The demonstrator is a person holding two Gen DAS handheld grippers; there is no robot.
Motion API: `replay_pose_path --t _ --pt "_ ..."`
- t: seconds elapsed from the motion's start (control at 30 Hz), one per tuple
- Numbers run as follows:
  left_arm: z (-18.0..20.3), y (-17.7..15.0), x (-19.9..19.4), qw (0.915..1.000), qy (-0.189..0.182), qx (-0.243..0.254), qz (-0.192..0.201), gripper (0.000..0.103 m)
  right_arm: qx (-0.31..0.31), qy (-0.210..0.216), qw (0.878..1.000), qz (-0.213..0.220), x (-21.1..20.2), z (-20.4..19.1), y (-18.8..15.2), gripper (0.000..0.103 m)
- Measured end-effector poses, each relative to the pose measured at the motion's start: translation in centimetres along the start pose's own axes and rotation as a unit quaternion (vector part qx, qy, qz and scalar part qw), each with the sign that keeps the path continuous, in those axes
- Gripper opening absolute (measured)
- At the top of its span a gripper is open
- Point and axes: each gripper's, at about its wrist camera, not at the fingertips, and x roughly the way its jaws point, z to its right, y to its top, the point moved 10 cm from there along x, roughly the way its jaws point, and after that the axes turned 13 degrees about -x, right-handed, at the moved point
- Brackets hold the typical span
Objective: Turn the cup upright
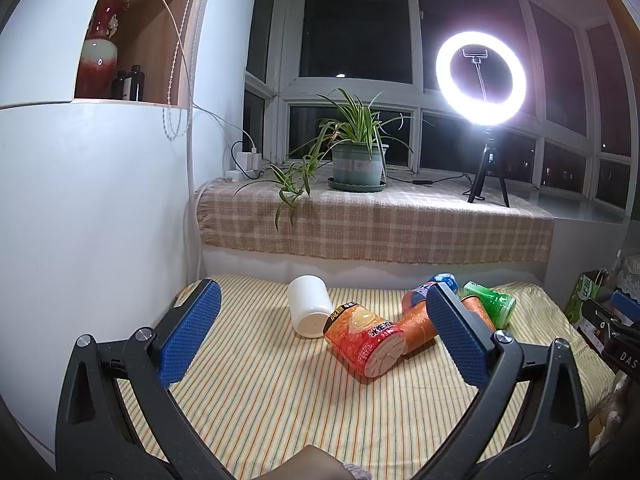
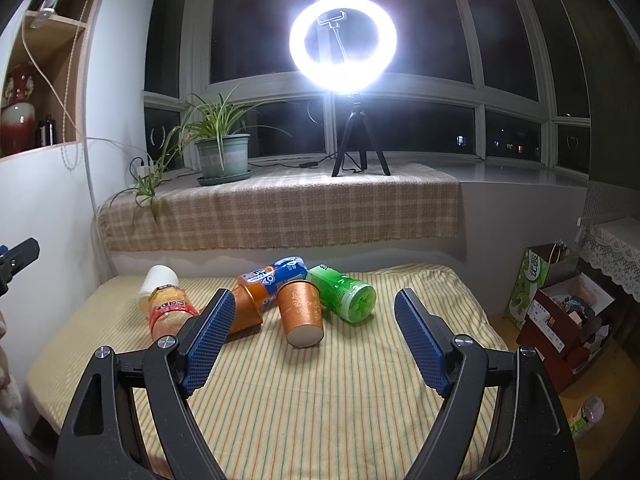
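Note:
Several cups lie on their sides on a striped cloth table (image 2: 320,400). A white cup (image 1: 308,306) lies at the back left, also in the right wrist view (image 2: 158,284). A red-orange printed cup (image 1: 362,344) lies beside it (image 2: 170,314). An orange patterned cup (image 2: 300,312), a second orange cup (image 2: 246,312), a blue-orange cup (image 2: 276,276) and a green cup (image 2: 344,294) lie in a cluster. My left gripper (image 1: 324,332) is open and empty, short of the cups. My right gripper (image 2: 314,336) is open and empty, with the orange patterned cup between its fingers' line.
A checked-cloth window ledge (image 2: 280,208) behind the table holds a potted plant (image 2: 222,152) and a lit ring light on a tripod (image 2: 344,40). A white cabinet wall (image 1: 92,220) stands left. Boxes and bags (image 2: 560,320) sit on the floor right.

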Motion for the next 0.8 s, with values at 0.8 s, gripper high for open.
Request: replay_pose_path --t 0.8 --pt "0.31 -0.53 0.17 1.0 0.001 0.002 -0.004 0.103 -0.002 0.002 1.0 -0.005 0.5 -0.12 -0.2 0.082"
